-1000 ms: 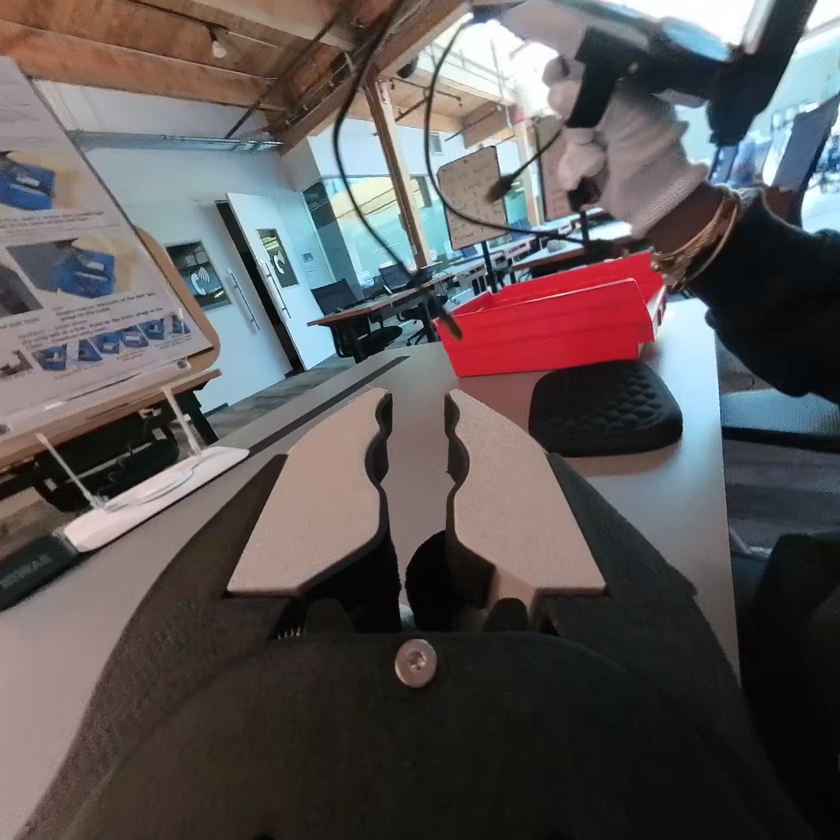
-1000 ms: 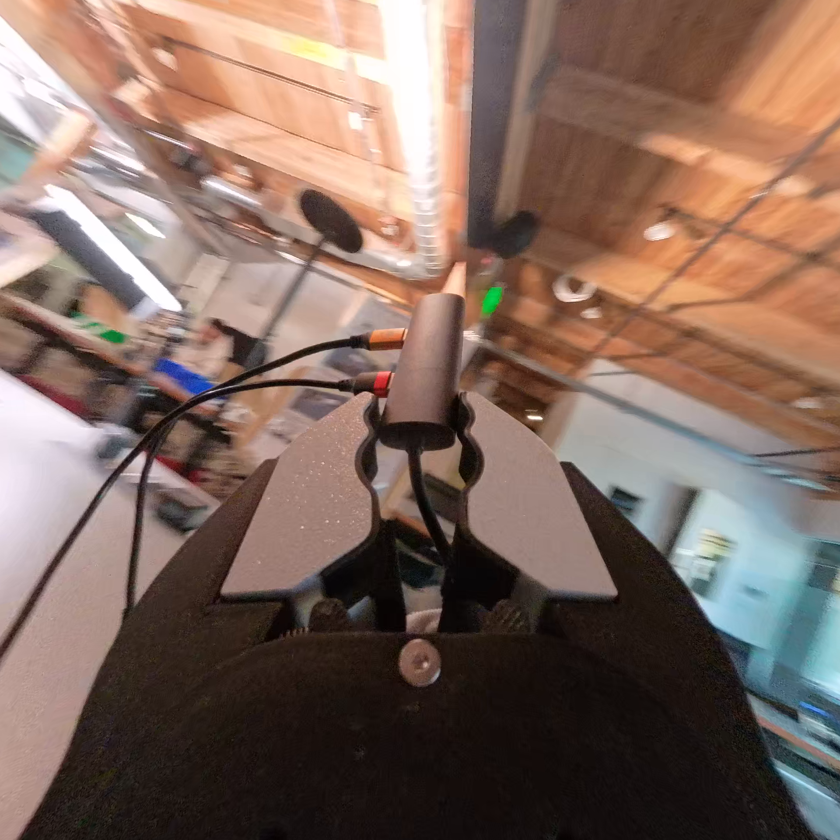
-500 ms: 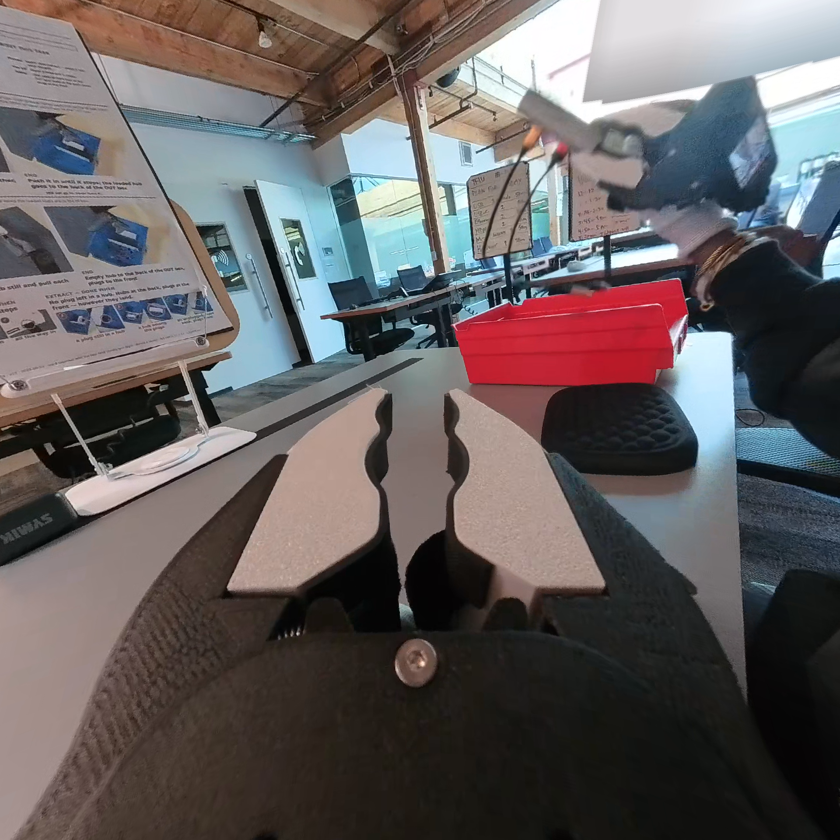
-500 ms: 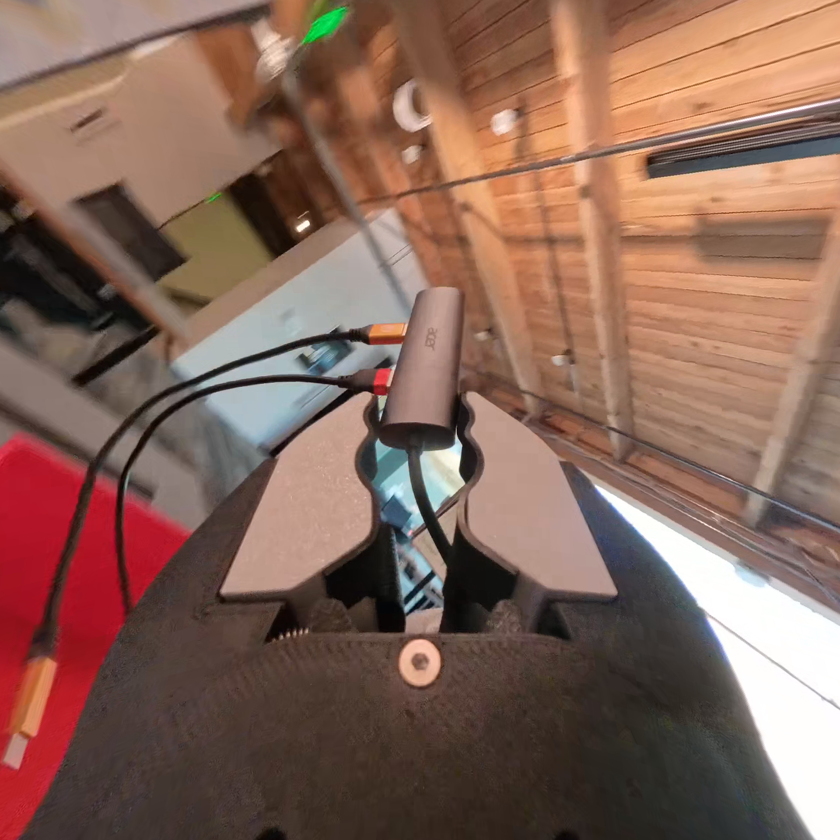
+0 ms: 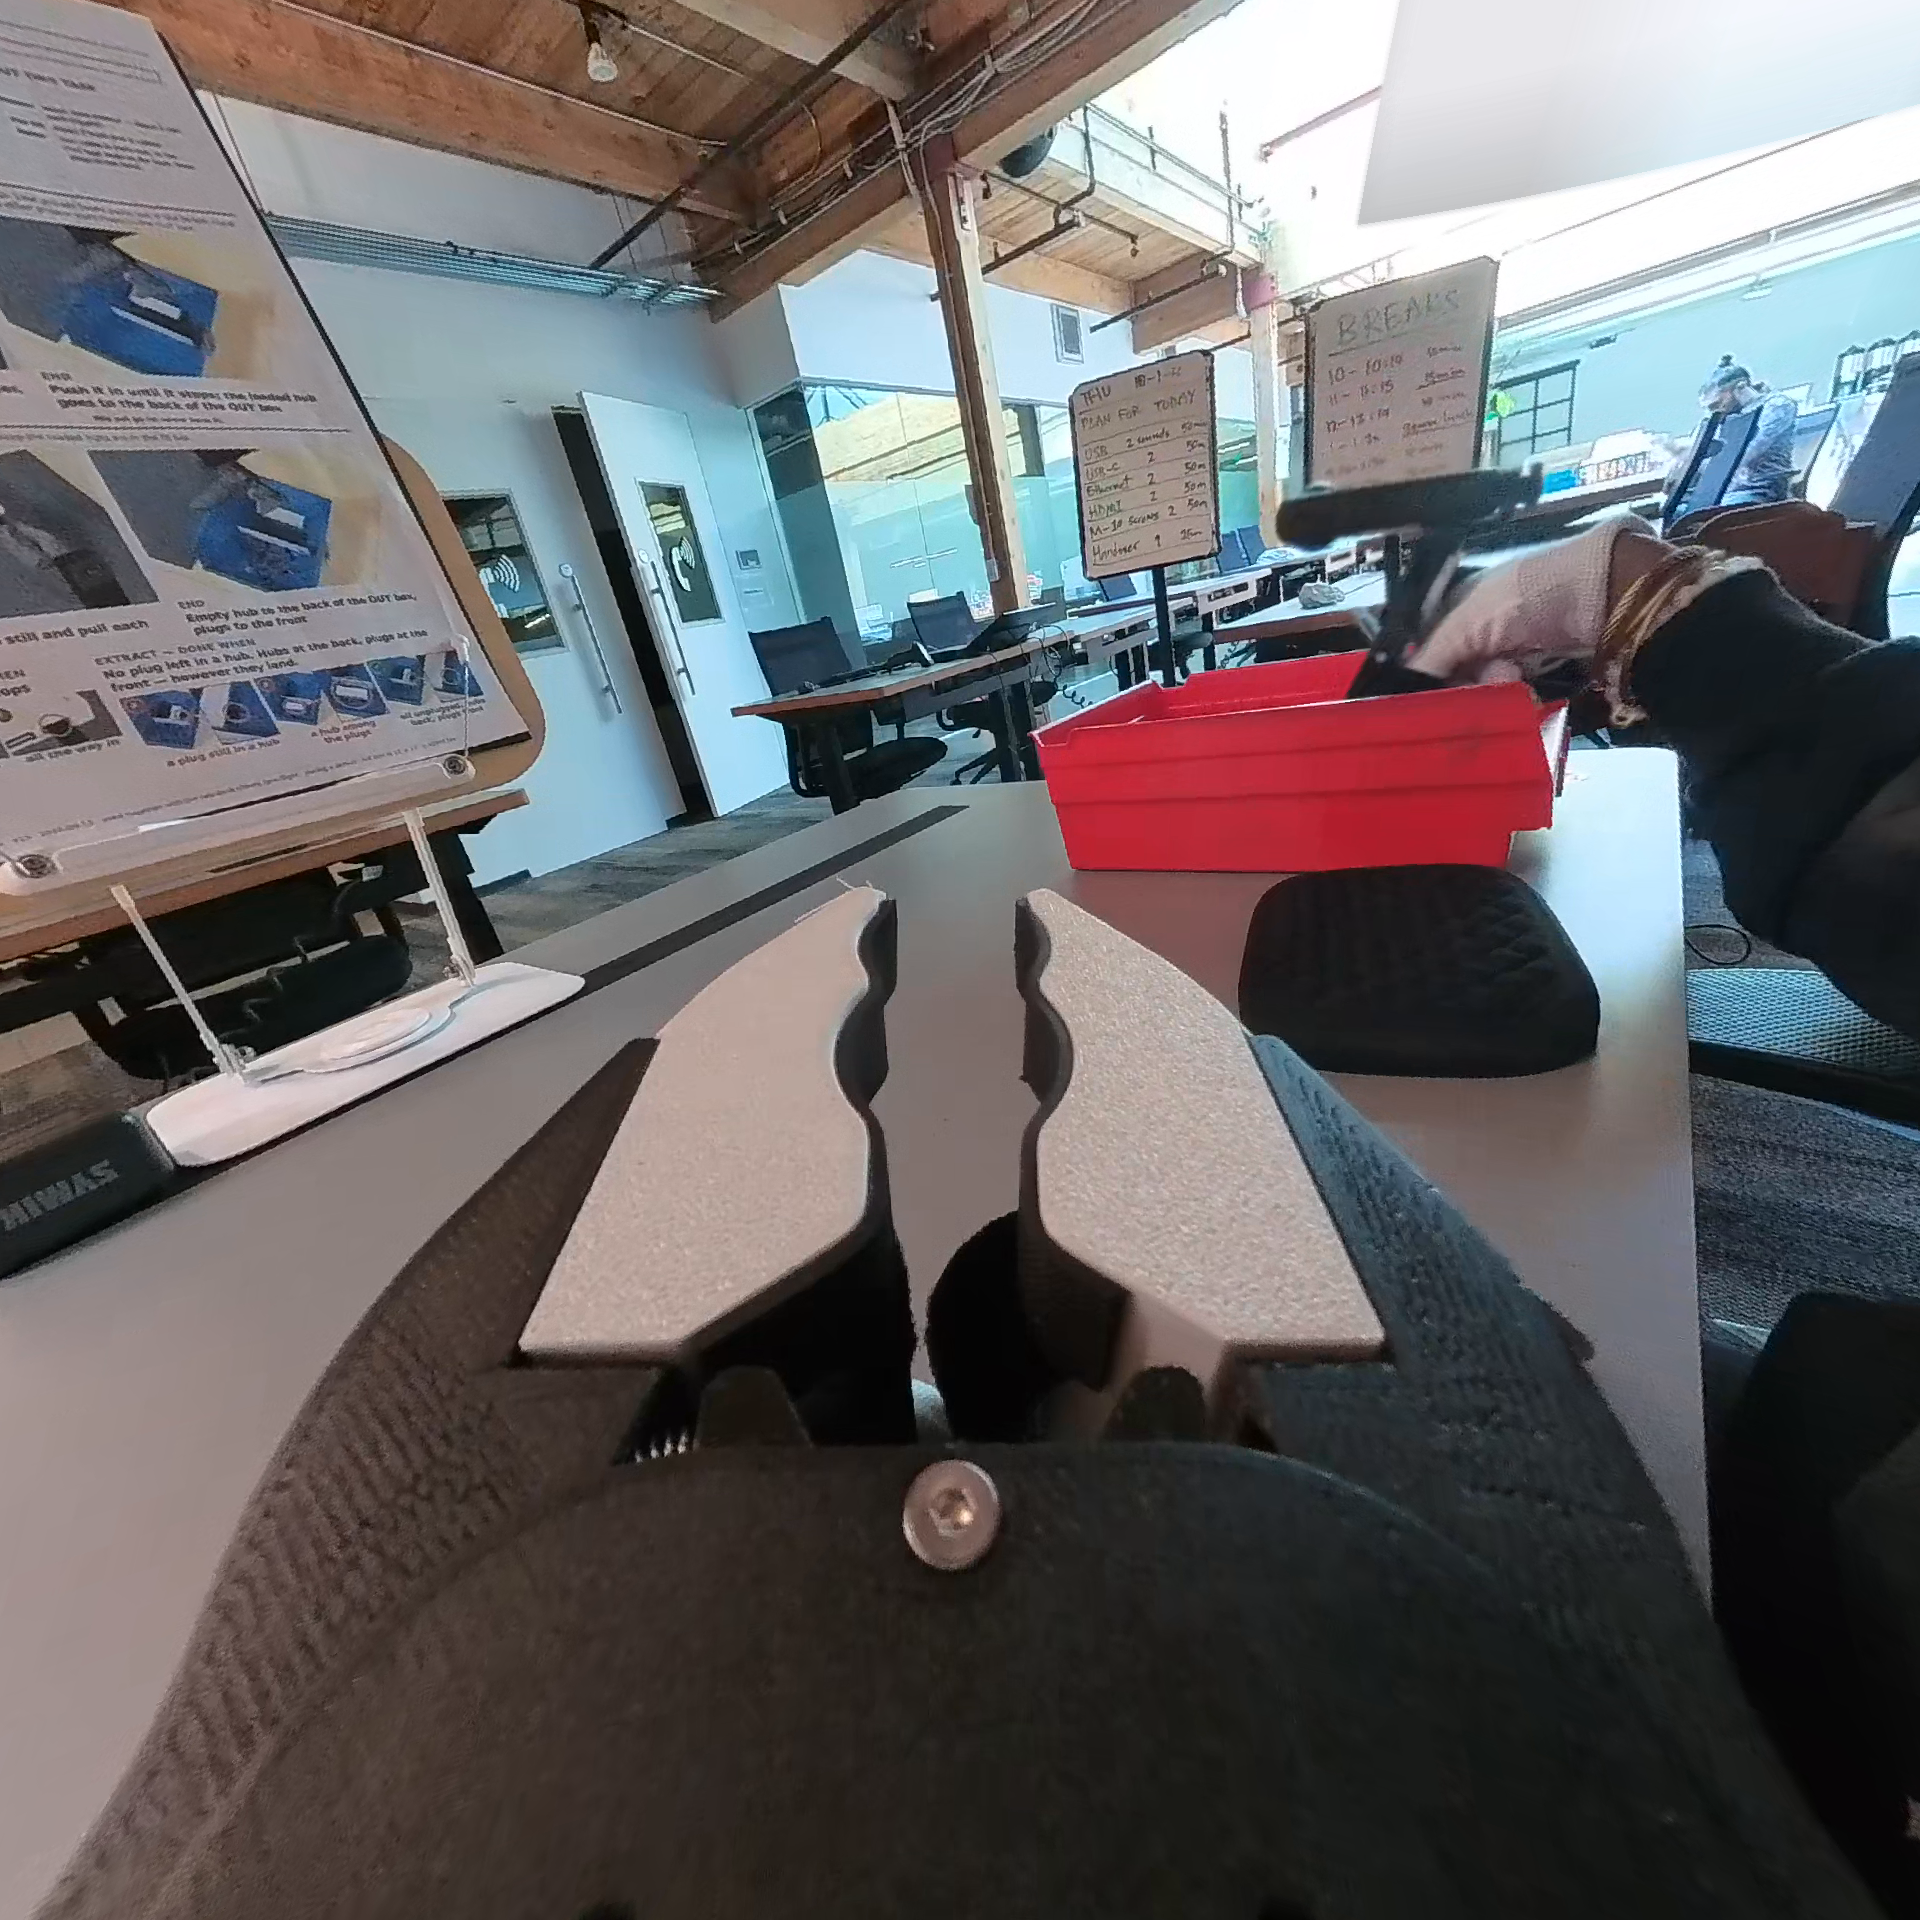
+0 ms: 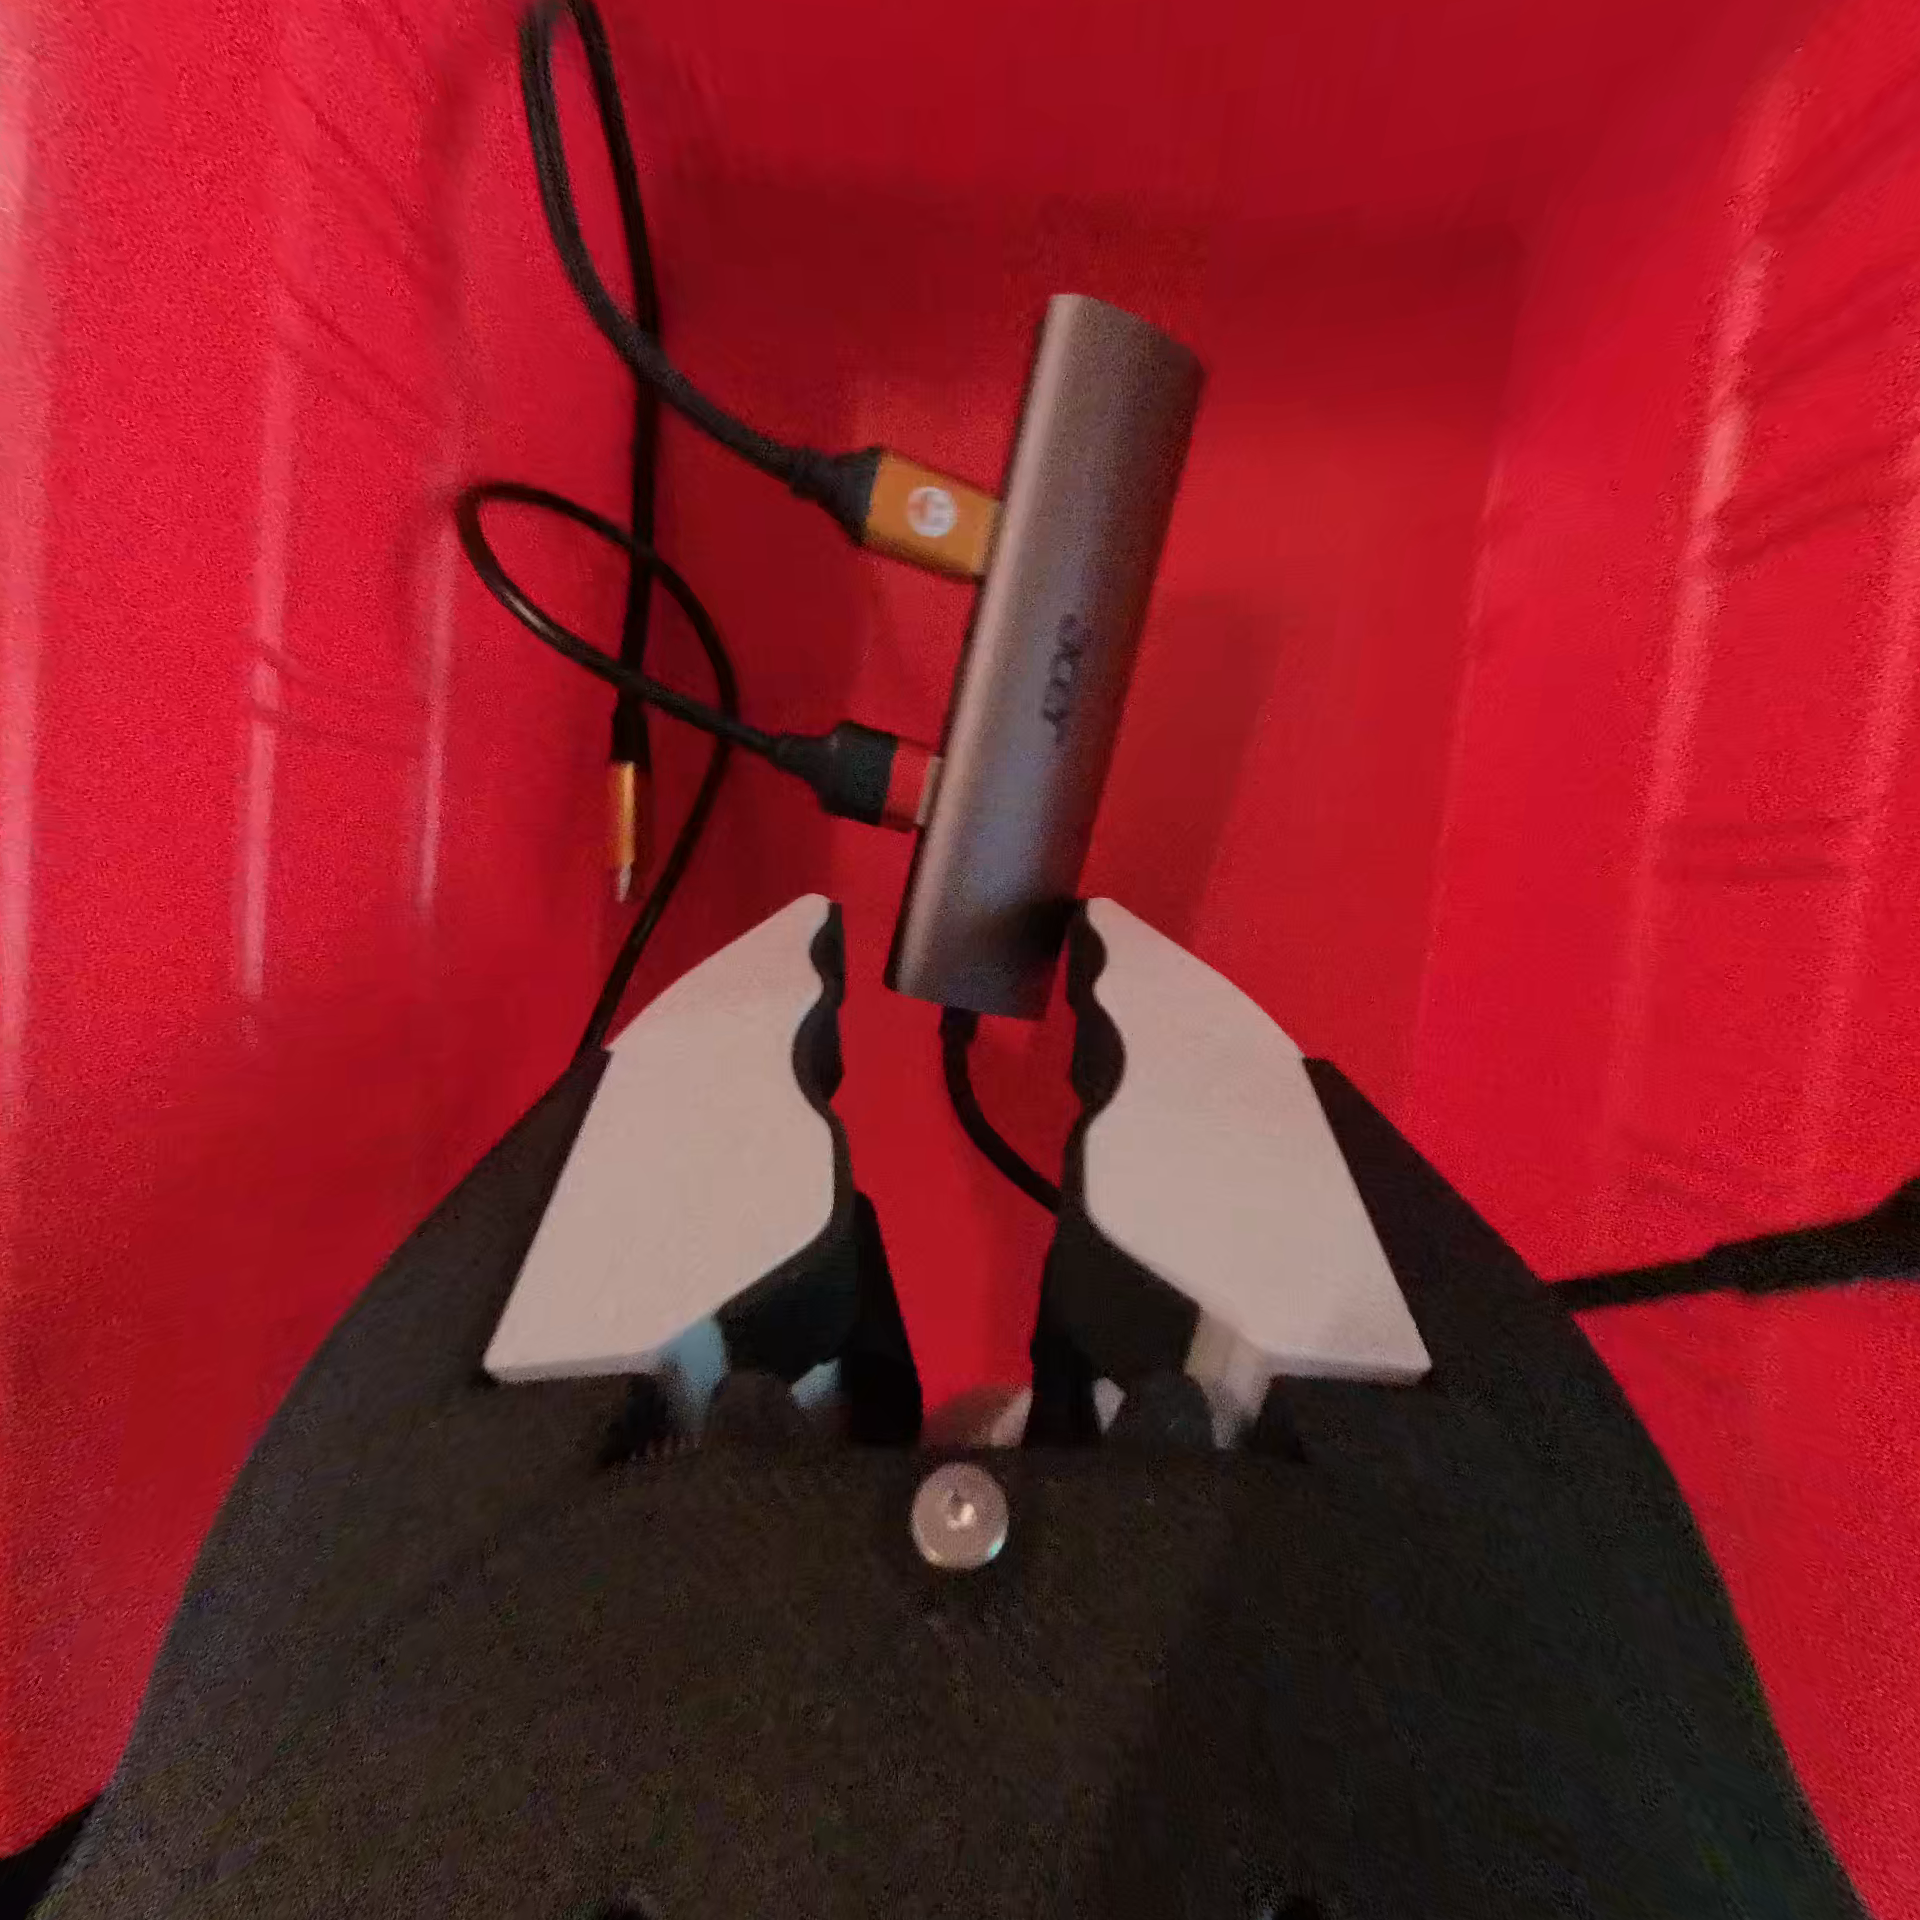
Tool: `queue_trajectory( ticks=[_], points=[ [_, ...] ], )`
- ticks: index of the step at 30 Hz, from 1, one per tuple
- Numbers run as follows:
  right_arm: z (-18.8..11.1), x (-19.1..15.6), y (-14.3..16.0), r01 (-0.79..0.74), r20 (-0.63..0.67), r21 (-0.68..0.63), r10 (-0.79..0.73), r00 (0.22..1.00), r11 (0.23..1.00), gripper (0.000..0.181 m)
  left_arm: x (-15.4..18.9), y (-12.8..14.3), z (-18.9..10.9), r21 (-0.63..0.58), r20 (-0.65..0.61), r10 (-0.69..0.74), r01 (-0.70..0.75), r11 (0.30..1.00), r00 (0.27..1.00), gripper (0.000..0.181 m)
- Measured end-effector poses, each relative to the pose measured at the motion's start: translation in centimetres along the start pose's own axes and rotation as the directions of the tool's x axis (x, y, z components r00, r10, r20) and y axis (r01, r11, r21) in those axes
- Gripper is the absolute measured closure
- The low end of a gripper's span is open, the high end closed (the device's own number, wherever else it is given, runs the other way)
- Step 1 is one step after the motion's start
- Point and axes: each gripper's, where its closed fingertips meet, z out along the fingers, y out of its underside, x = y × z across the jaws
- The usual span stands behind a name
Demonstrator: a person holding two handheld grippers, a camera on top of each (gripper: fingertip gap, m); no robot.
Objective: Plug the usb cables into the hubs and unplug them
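Left wrist view: left gripper (image 5: pixel 951 935) rests empty on the grey table (image 5: pixel 1455 1174), fingers slightly parted. Right wrist view: right gripper (image 6: pixel 951 940) spread open inside the red plastic bin (image 6: pixel 1558 520); the slim grey metal USB hub (image 6: pixel 1049 675), released, looks light, rigid and smooth; best held across its flat sides, clear of both plugged cables (image 6: pixel 644 343).

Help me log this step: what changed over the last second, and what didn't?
The right gripper swung the grey hub down from overhead into the red bin, then opened; the hub now sits loose between its fingers, touching only one. The orange plug and red plug stayed in the hub. The left gripper stayed empty and slightly open over the table.
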Motion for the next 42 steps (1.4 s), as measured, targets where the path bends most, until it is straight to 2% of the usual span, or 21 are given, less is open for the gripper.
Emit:
queue_trajectory(
  ticks=[1, 3, 5, 7, 9, 11, 13, 14, 15, 19, 22, 25, 28, 30, 32, 35, 37, 39, 42],
  points=[
    [0.1, 0.0, 0.6, -0.014, 0.016, -0.033, 0.015, 1.0, 0.999, 0.128, 0.0, 0.0, 0.0, -0.001, 0.0, 0.0, 0.0, 1.0, 1.0, 0.16],
    [-0.9, 0.1, -0.5, -0.016, 0.006, 0.045, 0.016, 1.0, 0.999, 0.108, 0.0, 0.0, 0.0, -0.001, 0.0, -0.002, 0.002, 1.0, 1.0, 0.16],
    [-3.4, 0.1, -2.8, 0.002, -0.031, 0.208, 0.004, 1.0, 0.978, 0.104, 0.0, 0.0, 0.0, 0.0, -0.001, -0.003, 0.003, 1.0, 1.0, 0.16],
    [-7.3, 0.4, -5.9, 0.068, -0.124, 0.438, -0.015, 0.992, 0.897, 0.089, 0.0, 0.0, 0.0, 0.001, -0.001, 0.0, 0.0, 1.0, 1.0, 0.16],
    [-12.5, -0.4, -8.9, 0.15, -0.192, 0.692, -0.02, 0.981, 0.706, 0.069, 0.1, 0.0, 0.0, 0.003, -0.002, 0.003, -0.003, 1.0, 1.0, 0.16],
    [-18.2, -2.1, -10.5, 0.222, -0.233, 0.875, -0.029, 0.972, 0.429, 0.055, 0.1, -0.1, 0.0, 0.007, -0.001, 0.008, -0.008, 1.0, 1.0, 0.16],
    [-23.0, -3.7, -10.5, 0.287, -0.287, 0.942, -0.025, 0.958, 0.177, 0.053, 0.2, -0.1, 0.0, 0.009, -0.001, 0.011, -0.011, 1.0, 1.0, 0.16],
    [-24.3, -4.4, -10.2, 0.307, -0.305, 0.944, -0.034, 0.952, 0.124, 0.056, 0.2, 0.0, 0.0, 0.009, -0.001, 0.012, -0.012, 1.0, 1.0, 0.16],
    [-24.9, -4.9, -9.9, 0.319, -0.316, 0.941, -0.05, 0.948, 0.114, 0.058, 0.2, -0.1, 0.0, 0.009, 0.0, 0.014, -0.014, 1.0, 1.0, 0.16],
    [-24.7, -6.4, -9.2, 0.347, -0.329, 0.921, -0.122, 0.936, 0.177, 0.058, -0.2, -0.5, -0.1, 0.037, 0.031, 0.037, -0.038, 0.999, 0.999, 0.156],
    [-24.1, -6.5, -9.0, 0.358, -0.337, 0.905, -0.13, 0.933, 0.228, 0.059, -0.2, -1.9, -0.5, 0.114, 0.046, 0.054, -0.059, 0.992, 0.997, 0.147],
    [-23.1, -6.4, -8.8, 0.381, -0.353, 0.881, -0.146, 0.924, 0.281, 0.061, -0.5, -4.9, -1.3, 0.179, 0.04, 0.013, -0.02, 0.984, 0.999, 0.139],
    [-22.4, -5.9, -8.7, 0.409, -0.384, 0.852, -0.143, 0.912, 0.327, 0.059, -2.2, -9.8, -4.5, 0.202, 0.068, 0.047, -0.06, 0.978, 0.997, 0.137],
    [-22.4, -6.0, -8.7, 0.415, -0.387, 0.85, -0.149, 0.91, 0.324, 0.06, -4.8, -12.3, -7.6, 0.108, 0.13, 0.162, -0.176, 0.978, 0.978, 0.138],
    [-22.5, -6.5, -8.7, 0.406, -0.37, 0.859, -0.169, 0.914, 0.312, 0.06, -8.8, -13.3, -11.1, -0.086, 0.185, 0.28, -0.269, 0.959, 0.942, 0.14],
    [-23.0, -7.4, -8.7, 0.404, -0.362, 0.871, -0.19, 0.913, 0.28, 0.06, -16.5, -13.4, -16.8, -0.348, 0.297, 0.332, -0.223, 0.911, 0.895, 0.138],
    [-23.3, -8.2, -8.7, 0.41, -0.364, 0.876, -0.212, 0.907, 0.254, 0.058, -19.9, -11.8, -19.5, -0.487, 0.253, 0.289, -0.136, 0.863, 0.923, 0.137],
    [-23.4, -8.9, -8.7, 0.415, -0.36, 0.878, -0.242, 0.901, 0.238, 0.058, -22.8, -8.7, -21.8, -0.655, 0.186, 0.23, -0.055, 0.754, 0.955, 0.137],
    [-23.2, -9.4, -8.8, 0.415, -0.355, 0.882, -0.264, 0.897, 0.225, 0.057, -26.9, -4.0, -24.8, -0.858, 0.094, 0.249, -0.048, 0.512, 0.964, 0.143]
  ],
)
